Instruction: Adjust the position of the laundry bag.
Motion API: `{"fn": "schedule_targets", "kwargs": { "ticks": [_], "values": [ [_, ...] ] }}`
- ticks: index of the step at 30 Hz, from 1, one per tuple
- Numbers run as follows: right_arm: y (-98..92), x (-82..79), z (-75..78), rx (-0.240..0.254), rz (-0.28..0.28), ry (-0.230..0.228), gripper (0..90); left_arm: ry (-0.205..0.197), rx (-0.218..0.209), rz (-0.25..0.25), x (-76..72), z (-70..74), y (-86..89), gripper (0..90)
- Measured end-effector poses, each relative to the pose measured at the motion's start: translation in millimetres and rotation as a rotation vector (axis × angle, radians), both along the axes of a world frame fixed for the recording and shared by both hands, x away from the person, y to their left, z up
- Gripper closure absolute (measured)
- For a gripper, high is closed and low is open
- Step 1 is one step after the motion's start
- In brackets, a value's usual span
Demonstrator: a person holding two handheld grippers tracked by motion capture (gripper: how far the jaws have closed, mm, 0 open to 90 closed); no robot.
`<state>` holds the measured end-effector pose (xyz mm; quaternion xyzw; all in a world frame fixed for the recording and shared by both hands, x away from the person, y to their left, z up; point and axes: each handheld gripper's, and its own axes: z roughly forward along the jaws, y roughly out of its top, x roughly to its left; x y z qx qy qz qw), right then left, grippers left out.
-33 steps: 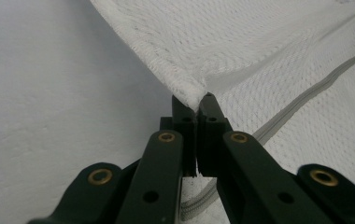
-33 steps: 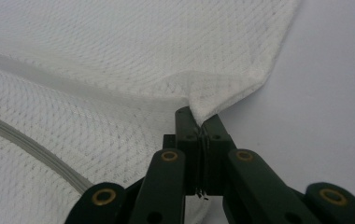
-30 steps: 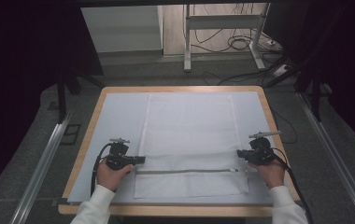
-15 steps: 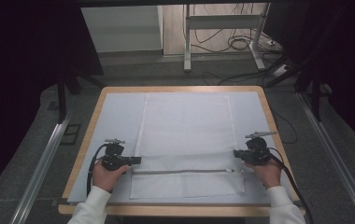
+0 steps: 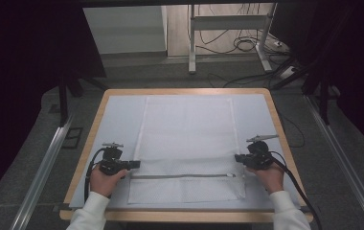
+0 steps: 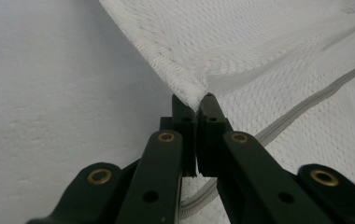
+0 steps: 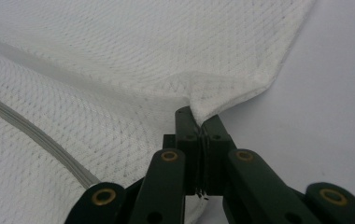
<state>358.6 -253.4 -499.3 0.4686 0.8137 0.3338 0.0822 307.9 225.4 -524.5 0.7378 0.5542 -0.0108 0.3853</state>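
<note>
A white mesh bag with a grey zipper across its near end lies flat on the table. My left gripper is shut on the bag's left side edge just above the zipper. In the left gripper view the jaws pinch a raised fold of mesh, and the zipper runs off to the right. My right gripper is shut on the opposite side edge. Its jaws grip a puckered bit of mesh, with the zipper at the left.
A pale mat covers the wooden-rimmed table. Bare strips of mat lie on both sides of the bag. Cables trail from each gripper toward the near edge. Metal rails flank the table, and a desk frame with wires stands behind it.
Both grippers and the near end of the bag have shifted slightly to the left. Both grips stay the same.
</note>
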Motion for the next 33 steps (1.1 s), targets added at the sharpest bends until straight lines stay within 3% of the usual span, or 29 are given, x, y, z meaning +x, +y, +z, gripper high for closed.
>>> {"fn": "schedule_targets", "kwargs": {
  "ticks": [6, 8, 11, 16, 23, 33],
  "values": [
    [1.1, 0.3, -1.3, -0.013, 0.012, 0.009, 85.2, -0.006, 0.005, 0.009, -1.4, -0.5, 2.4, 85.7],
    [0.4, -0.2, -0.3, -0.013, 0.006, 0.001, 75.3, -0.026, 0.028, 0.021, -1.4, 0.0, 2.3, 75.8],
    [-4.5, 0.1, 3.4, 0.004, -0.003, -0.025, 54.1, -0.090, 0.054, 0.043, -2.3, 5.0, 2.4, 55.0],
    [-13.2, -2.2, 9.0, 0.039, -0.031, -0.072, 39.9, -0.177, 0.043, 0.085, -6.6, 20.0, 2.5, 35.1],
    [-24.3, -10.9, 12.0, 0.074, -0.062, -0.103, 29.6, -0.217, 0.017, 0.059, -12.6, 33.1, -8.8, 32.8],
    [-35.3, -18.2, 12.6, 0.074, -0.085, -0.107, 27.9, -0.207, 0.032, 0.009, -16.9, 36.4, -29.7, 34.6]
  ]
}}
